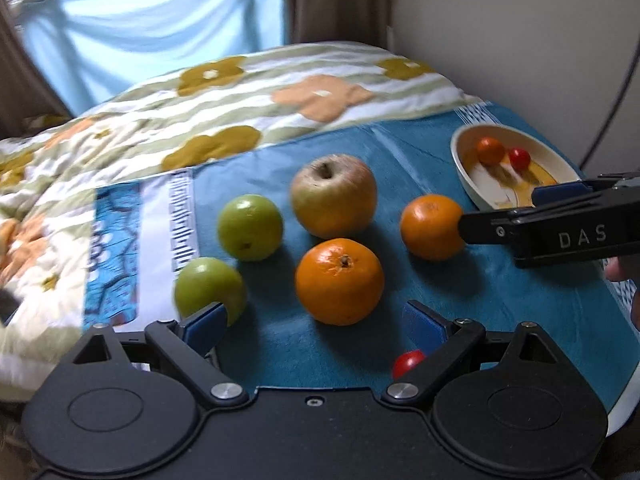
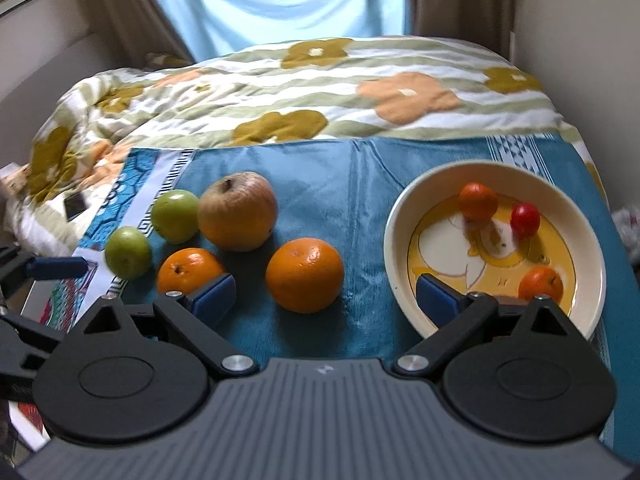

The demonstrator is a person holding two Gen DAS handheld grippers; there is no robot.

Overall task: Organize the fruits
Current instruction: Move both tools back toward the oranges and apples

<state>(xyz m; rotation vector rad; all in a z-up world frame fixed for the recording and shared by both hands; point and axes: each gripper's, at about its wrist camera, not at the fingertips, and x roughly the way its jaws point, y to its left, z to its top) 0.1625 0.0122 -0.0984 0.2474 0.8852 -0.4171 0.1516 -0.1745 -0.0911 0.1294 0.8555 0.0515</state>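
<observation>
A bed (image 2: 360,92) with a flower-patterned duvet is filling the background, below a window covered by a pale blue curtain (image 2: 280,0). A teal cloth (image 2: 360,184) is lying over the near part of the bed and is carrying the fruit.

On the cloth, a large apple (image 2: 238,211) is sitting in the middle of the group. Two green fruits (image 2: 175,216) (image 2: 128,253) are lying to its left, close together. Two oranges are resting nearer the cameras: one (image 2: 305,275) standing alone between the apple and the bowl, the other (image 2: 188,269) just beside the apple.

A cream bowl (image 2: 400,216) is standing on the right side of the cloth. It is holding two small orange fruits (image 2: 477,201) (image 2: 540,283) and one small red fruit (image 2: 525,220). Another small red fruit (image 1: 408,362) is lying on the cloth near the left gripper; what kind it is remains unclear because the frame is blurred.

The left gripper (image 1: 316,326) is hovering low over the cloth with its fingers spread wide and holding nothing. The right gripper (image 2: 326,296) is hovering likewise, fingers spread apart and empty, its right finger (image 2: 436,300) overlapping the bowl rim in view.
</observation>
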